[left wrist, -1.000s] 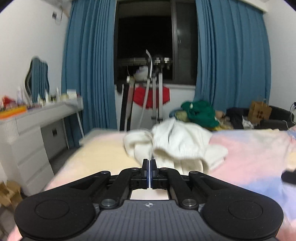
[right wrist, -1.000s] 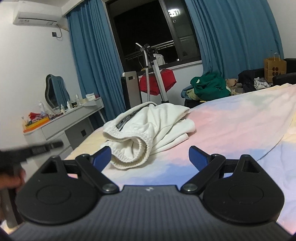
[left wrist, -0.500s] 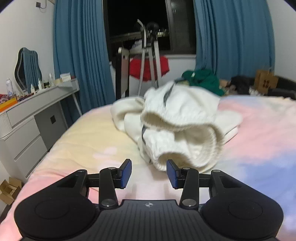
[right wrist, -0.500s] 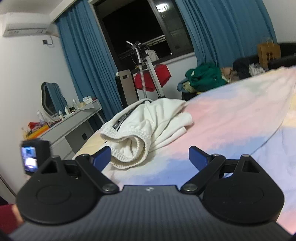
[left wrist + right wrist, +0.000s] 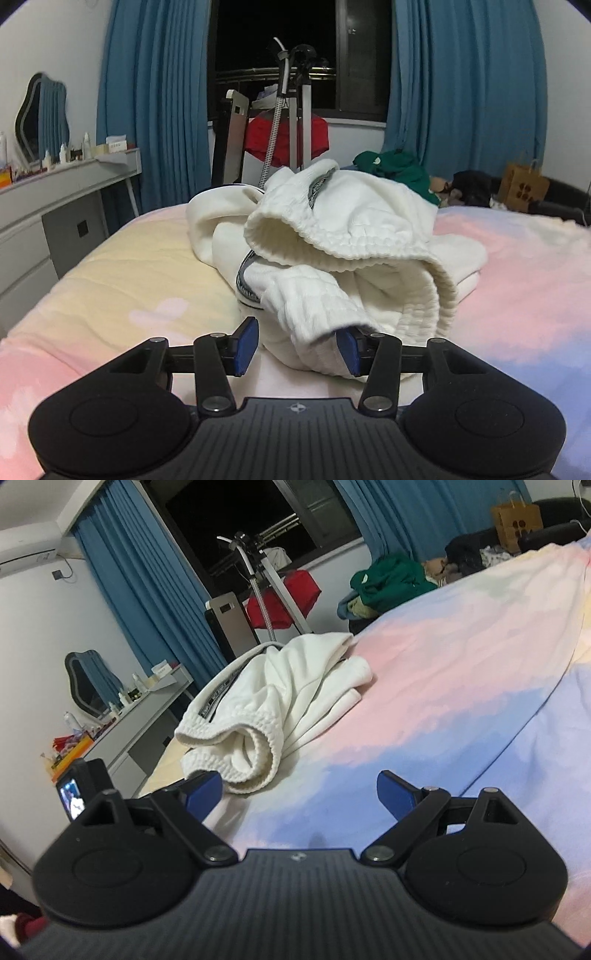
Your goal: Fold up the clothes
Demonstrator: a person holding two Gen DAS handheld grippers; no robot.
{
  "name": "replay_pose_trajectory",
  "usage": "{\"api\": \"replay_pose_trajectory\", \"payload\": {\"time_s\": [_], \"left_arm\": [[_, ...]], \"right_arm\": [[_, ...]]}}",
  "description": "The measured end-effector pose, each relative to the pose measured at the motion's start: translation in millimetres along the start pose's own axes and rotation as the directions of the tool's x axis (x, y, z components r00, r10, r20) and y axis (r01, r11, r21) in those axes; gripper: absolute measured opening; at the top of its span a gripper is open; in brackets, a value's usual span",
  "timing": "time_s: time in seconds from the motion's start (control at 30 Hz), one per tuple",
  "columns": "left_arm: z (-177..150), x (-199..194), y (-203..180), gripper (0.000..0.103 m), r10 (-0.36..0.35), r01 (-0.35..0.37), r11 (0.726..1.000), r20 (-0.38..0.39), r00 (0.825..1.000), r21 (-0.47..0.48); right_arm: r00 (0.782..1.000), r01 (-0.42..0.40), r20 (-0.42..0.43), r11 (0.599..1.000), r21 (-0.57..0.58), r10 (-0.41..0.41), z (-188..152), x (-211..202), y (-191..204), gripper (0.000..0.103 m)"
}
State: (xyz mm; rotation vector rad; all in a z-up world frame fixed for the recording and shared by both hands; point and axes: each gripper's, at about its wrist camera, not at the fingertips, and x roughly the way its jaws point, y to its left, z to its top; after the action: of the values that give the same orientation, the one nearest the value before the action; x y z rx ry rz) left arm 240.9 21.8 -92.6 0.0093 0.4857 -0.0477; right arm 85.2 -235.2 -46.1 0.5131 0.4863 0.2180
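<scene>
**Left gripper closing in on the white garment's ribbed edge**

Nearest, the left gripper (image 5: pixel 297 349) points slightly downward, its jaws having just been opening; they stand partly apart, straddling a ribbed fold without pinching it; I'd push in deeper and take a single layer of hem before squeezing. The right gripper (image 5: pixel 299 794) is tilted, wide open and empty, just beside the pile. The white garment (image 5: pixel 347 236) lies crumpled on the pastel bed (image 5: pixel 517 280); blue curtains (image 5: pixel 155 96) hang beyond.

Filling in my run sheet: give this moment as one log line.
phase: reach | left gripper: jaws just opening, straddling white garment hem, ungripped | right gripper: open, empty | bed
</scene>
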Motion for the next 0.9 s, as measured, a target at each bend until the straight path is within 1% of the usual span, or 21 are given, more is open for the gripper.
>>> {"api": "replay_pose_trajectory", "payload": {"time_s": [0.03,0.1,0.2,0.23,0.27,0.3,0.33,0.37,0.4,0.43,0.47,0.5,0.57,0.6,0.7,0.8,0.87,0.9], "left_arm": [[0.1,1.0,1.5,0.049,-0.005,0.005,1.000,-0.011,1.000,-0.016],[0.0,4.2,3.4,0.051,-0.008,0.007,1.000,-0.007,1.000,-0.028],[-0.2,12.7,6.1,0.059,0.010,-0.009,0.999,0.007,1.000,-0.033],[0.9,16.3,9.1,0.061,0.006,-0.006,0.998,-0.002,1.000,-0.054],[3.6,19.1,16.4,0.057,-0.018,0.016,0.993,-0.013,1.000,-0.117],[6.8,20.6,26.0,0.054,-0.050,0.046,0.979,-0.014,0.999,-0.199],[9.6,20.6,36.3,0.050,-0.078,0.072,0.955,-0.009,0.997,-0.287],[11.5,19.1,46.3,0.046,-0.099,0.092,0.924,-0.002,0.995,-0.372],[12.3,16.9,54.5,0.045,-0.111,0.099,0.894,-0.002,0.994,-0.437],[12.1,13.6,60.7,0.045,-0.108,0.091,0.874,-0.007,0.994,-0.478],[11.8,9.8,64.9,0.045,-0.098,0.080,0.865,-0.011,0.995,-0.496],[11.8,5.3,67.4,0.044,-0.080,0.063,0.867,-0.014,0.997,-0.494],[12.6,-2.0,69.8,0.045,-0.028,0.013,0.887,-0.025,0.999,-0.461],[12.6,-4.0,70.6,0.045,-0.013,-0.003,0.894,-0.034,0.999,-0.447],[13.0,-3.9,66.7,0.045,-0.020,-0.003,0.910,-0.052,0.998,-0.414],[12.0,-5.1,58.0,0.045,-0.035,0.017,0.936,-0.045,0.998,-0.352],[10.9,-3.6,44.0,0.046,-0.037,0.020,0.960,-0.055,0.998,-0.280],[10.4,-2.8,38.2,0.047,-0.022,0.009,0.968,-0.052,0.998,-0.251]], "right_arm": [[1.000,-0.002,-0.003,1.000,0.003,0.002,-0.4,0.1,-0.2,0.092],[1.000,0.001,-0.008,1.000,0.002,-0.001,-1.1,0.4,-0.8,0.092],[1.000,0.005,-0.015,1.000,0.000,-0.005,-2.2,0.9,-1.6,0.092],[1.000,0.007,-0.017,1.000,-0.001,-0.007,-2.5,1.0,-1.8,0.092],[1.000,0.008,-0.019,1.000,-0.001,-0.008,-2.9,1.2,-2.1,0.092],[1.000,0.012,-0.021,1.000,-0.004,-0.012,-3.4,1.5,-2.4,0.092],[1.000,0.019,-0.023,1.000,-0.012,-0.019,-4.0,2.0,-2.4,0.092],[0.999,0.025,-0.024,1.000,-0.018,-0.025,-4.5,2.1,-1.8,0.092],[0.999,0.030,-0.024,0.999,-0.022,-0.031,-4.7,2.2,-1.1,0.092],[0.999,0.035,-0.025,0.999,-0.026,-0.035,-4.8,2.2,-0.5,0.092],[0.999,0.036,-0.025,0.999,-0.025,-0.036,-4.7,2.0,-0.2,0.092],[0.999,0.036,-0.025,0.999,-0.023,-0.037,-4.7,1.6,0.2,0.092],[0.999,0.035,-0.024,0.999,-0.023,-0.035,-4.7,-0.1,0.9,0.092],[0.999,0.033,-0.023,0.999,-0.024,-0.033,-4.7,-1.1,1.3,0.092],[0.999,0.025,-0.023,0.999,-0.029,-0.026,-4.6,-1.7,2.3,0.092],[0.999,0.024,-0.031,1.000,-0.018,-0.024,-4.7,-0.9,1.1,0.092],[0.999,0.023,-0.037,1.000,-0.004,-0.023,-4.7,0.1,-0.3,0.092],[0.999,0.023,-0.040,1.000,0.004,-0.022,-4.6,0.6,-1.0,0.092]]}}
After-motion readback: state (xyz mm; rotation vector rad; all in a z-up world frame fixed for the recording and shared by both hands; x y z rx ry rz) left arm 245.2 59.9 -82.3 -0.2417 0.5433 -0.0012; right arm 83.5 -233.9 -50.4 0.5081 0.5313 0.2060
